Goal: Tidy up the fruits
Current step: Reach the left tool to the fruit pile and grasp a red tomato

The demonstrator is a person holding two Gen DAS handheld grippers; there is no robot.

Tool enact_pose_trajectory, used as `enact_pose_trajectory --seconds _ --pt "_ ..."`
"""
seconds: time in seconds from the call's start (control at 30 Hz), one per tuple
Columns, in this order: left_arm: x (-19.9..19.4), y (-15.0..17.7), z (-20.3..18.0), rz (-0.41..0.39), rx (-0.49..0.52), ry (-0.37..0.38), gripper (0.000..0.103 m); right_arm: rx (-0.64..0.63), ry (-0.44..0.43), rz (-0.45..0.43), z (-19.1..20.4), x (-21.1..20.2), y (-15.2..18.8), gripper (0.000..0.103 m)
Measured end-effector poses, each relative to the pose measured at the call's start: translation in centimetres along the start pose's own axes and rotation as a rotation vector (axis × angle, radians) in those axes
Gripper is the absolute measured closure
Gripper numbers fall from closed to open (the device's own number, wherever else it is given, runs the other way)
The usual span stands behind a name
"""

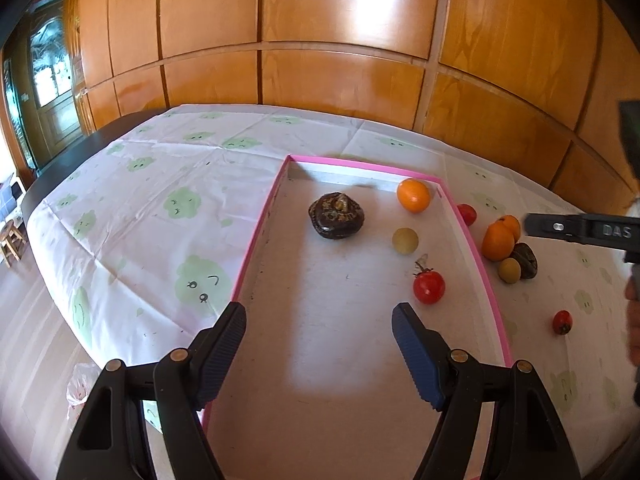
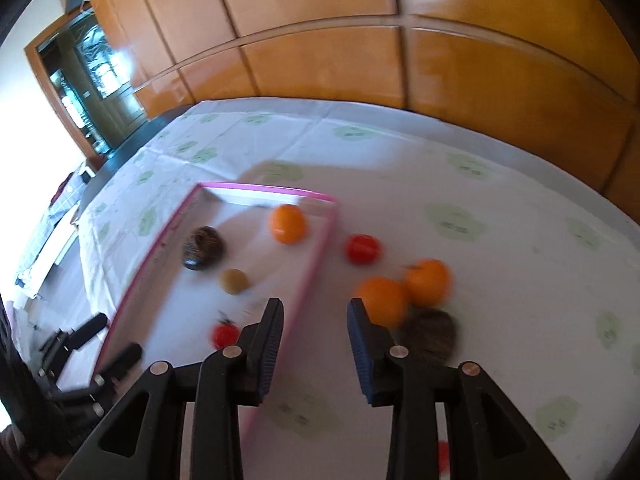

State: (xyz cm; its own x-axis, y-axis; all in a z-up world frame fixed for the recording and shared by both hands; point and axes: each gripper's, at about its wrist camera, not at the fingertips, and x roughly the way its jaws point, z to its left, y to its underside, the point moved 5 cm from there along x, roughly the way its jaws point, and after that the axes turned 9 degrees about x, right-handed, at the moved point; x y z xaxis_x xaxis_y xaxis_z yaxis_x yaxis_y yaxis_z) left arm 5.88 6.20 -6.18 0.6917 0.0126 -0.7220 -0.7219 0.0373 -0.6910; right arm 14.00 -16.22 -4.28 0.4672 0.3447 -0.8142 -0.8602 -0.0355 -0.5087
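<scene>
A pink-rimmed tray [image 1: 260, 224] [image 2: 320, 248] lies on the table. It holds a dark brown fruit [image 1: 336, 216] [image 2: 202, 248], an orange [image 1: 414, 195] [image 2: 287, 224], a small yellow-green fruit [image 1: 405, 241] [image 2: 233, 281] and a red tomato [image 1: 429, 286] [image 2: 224, 334]. Right of the tray lie two oranges [image 1: 500, 238] [image 2: 426, 282], a dark fruit [image 1: 526, 260] [image 2: 432, 334], a small yellow fruit [image 1: 509, 270] and red tomatoes [image 1: 467, 214] [image 1: 562, 322] [image 2: 362, 249]. My left gripper [image 1: 319, 320] is open and empty over the tray's near end. My right gripper [image 2: 316, 320] is open and empty above the tray's right rim, next to the oranges.
The table wears a white cloth with green cloud prints [image 1: 192, 280]. Wooden wall panels [image 1: 320, 40] stand behind. The table's dark left edge [image 1: 72, 152] drops to the floor. The right gripper's finger [image 1: 576, 230] shows at the right of the left wrist view.
</scene>
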Motion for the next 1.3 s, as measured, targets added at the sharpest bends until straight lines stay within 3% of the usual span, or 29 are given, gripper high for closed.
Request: enact_pose_trajectory --seconds 0.4,0.53,0.63,0.8,1.03,1.3 --pt "-0.4 -1.5 -3.4 -0.019 0.141 0.050 0.028 0.127 0.221 -0.008 -13.5 -4.3 1.9 0.068" --pt "-0.4 -3.1 -5.7 -0.031 0.263 0.101 0.040 0.229 0.214 -0.013 -16.4 -4.2 2.7 0.068" --pt "0.4 -4.5 -7.6 -0.008 0.354 0.191 0.055 0.274 0.211 0.014 -17.0 -3.6 2.5 0.068" --pt "1.9 -7.8 -11.0 -0.006 0.559 0.283 0.063 0.268 0.168 0.014 -16.3 -3.6 2.3 0.068" --pt "5.9 -10.8 -14.8 0.065 0.833 0.292 0.063 0.259 0.135 0.005 -15.4 -4.1 1.9 0.068" --pt "10.9 -12.3 -17.7 0.154 1.047 0.274 0.065 0.265 0.119 -0.001 -15.5 -4.4 1.2 0.068"
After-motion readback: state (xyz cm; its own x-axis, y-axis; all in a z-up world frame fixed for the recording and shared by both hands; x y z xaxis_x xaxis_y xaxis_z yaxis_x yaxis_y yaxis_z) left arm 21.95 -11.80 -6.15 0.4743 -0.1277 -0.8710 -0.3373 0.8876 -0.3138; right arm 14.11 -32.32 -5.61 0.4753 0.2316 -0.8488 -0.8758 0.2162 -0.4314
